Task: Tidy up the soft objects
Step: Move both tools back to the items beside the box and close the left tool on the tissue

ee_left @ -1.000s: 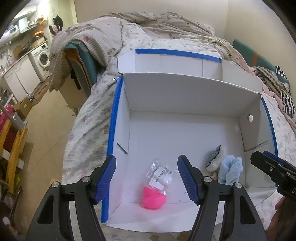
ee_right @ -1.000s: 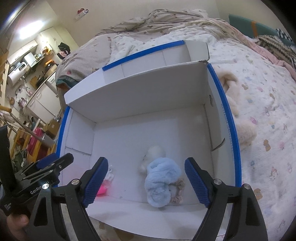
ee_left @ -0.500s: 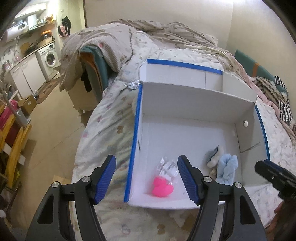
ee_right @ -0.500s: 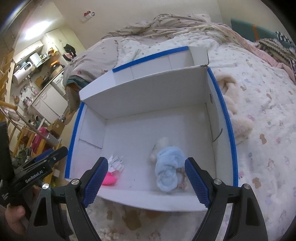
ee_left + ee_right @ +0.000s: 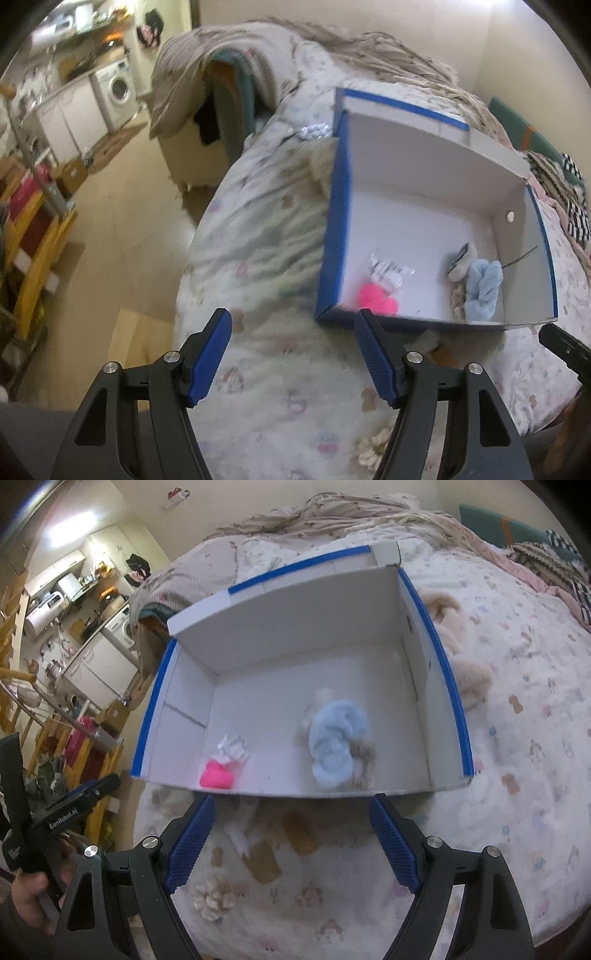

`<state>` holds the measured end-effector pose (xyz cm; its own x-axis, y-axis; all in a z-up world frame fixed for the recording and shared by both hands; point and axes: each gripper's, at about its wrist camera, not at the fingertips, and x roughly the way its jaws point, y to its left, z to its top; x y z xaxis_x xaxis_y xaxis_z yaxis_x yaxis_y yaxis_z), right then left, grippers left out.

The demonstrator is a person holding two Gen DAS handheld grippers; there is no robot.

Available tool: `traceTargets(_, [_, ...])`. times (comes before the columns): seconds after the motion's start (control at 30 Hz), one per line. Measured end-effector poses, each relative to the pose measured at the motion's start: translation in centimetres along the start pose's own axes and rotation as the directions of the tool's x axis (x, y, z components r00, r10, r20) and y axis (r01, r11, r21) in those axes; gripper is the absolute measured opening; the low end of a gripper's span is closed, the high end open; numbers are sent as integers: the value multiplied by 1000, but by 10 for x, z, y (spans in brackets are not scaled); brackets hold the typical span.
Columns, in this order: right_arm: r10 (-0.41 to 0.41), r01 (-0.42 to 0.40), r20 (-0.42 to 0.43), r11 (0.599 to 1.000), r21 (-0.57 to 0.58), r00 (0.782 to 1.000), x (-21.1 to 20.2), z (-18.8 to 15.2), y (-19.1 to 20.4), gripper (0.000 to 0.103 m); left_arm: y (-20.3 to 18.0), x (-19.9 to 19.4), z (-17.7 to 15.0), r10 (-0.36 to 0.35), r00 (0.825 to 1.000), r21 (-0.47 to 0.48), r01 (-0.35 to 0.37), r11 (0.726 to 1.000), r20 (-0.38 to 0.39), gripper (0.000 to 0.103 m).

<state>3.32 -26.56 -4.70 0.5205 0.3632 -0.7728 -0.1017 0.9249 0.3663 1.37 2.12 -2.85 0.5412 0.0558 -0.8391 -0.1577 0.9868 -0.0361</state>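
Box: the white cardboard box with blue-taped rims (image 5: 448, 686) sits on the pastel-print bed cover (image 5: 524, 738), at 12 o'clock from the right claw.
Already in: a fluffy light-blue soft toy (image 5: 336, 744) near the middle of the box floor; a bright pink plush piece (image 5: 217, 775) with a crinkled clear packet (image 5: 232, 748) at 8 o'clock of it.
Still out: a small cream curly ball (image 5: 214, 897) on the bed at 7 o'clock of the box; a beige plush (image 5: 469, 664) just beside the box's right wall.
Left claw (image 5: 291, 354): blue pads apart, holding nothing, over the bed.
Right claw (image 5: 291, 845): spread wide, empty, before the box's near wall.
Progress: seemingly partway; at least two soft things left to collect.
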Motion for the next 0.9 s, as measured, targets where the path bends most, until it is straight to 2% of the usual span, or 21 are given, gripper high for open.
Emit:
traceTargets(0.1, [-1, 1, -22, 1000, 3, 1000, 4, -6, 1, 90, 7, 6, -9, -16, 998, -20, 15, 1000, -53, 66])
traceTargets(0.17, [-6, 6, -40, 1000, 1, 999, 9, -7, 2, 90, 2, 15, -16, -59, 991, -8, 58, 998, -121, 66])
traceTargets(0.23, [-17, 17, -55, 1000, -7, 998, 15, -7, 4, 90, -11, 29, -26, -118, 968, 23, 126, 992, -224, 66])
traceTargets(0.27, [-21, 20, -60, 1000, -10, 998, 16, -7, 4, 90, -20, 37, -33, -140, 948, 46, 160, 986, -286, 66])
traceTargets(0.3, [-27, 26, -67, 1000, -13, 997, 19, -8, 5, 90, -29, 43, -41, -153, 931, 69, 186, 980, -331, 66])
traceTargets(0.33, [-34, 33, -75, 999, -13, 997, 21, -7, 5, 90, -36, 46, -47, -155, 921, 90, 199, 976, -357, 66])
traceTargets(0.43, [-59, 58, -101, 998, -15, 993, 28, -10, 4, 90, -58, 50, -66, -150, 907, 158, 227, 961, -392, 66])
traceTargets(0.53, [-90, 87, -135, 996, -24, 987, 35, -13, 2, 90, -75, 55, -79, -176, 884, 170, 272, 947, -433, 66])
traceTargets(0.63, [-95, 93, -167, 995, -21, 981, 42, -16, 0, 90, -88, 65, -92, -141, 869, 201, 263, 944, -475, 66])
traceTargets(0.73, [-77, 76, -206, 997, -14, 975, 52, -19, -1, 90, -94, 72, -95, -135, 859, 196, 261, 945, -494, 54])
traceTargets(0.77, [-63, 62, -219, 998, -9, 974, 55, -20, -1, 90, -95, 74, -96, -139, 852, 196, 270, 943, -505, 42])
traceTargets(0.8, [-45, 45, -234, 999, -4, 971, 59, -21, -1, 85, -98, 77, -99, -137, 840, 203, 280, 938, -524, 32])
traceTargets(0.83, [-32, 33, -249, 999, -3, 968, 63, -23, 1, 81, -99, 81, -99, -133, 833, 206, 282, 937, -537, 28])
traceTargets(0.9, [18, -16, -274, 1000, 12, 962, 69, -24, 4, 58, -98, 84, -100, -134, 827, 200, 284, 938, -547, 21])
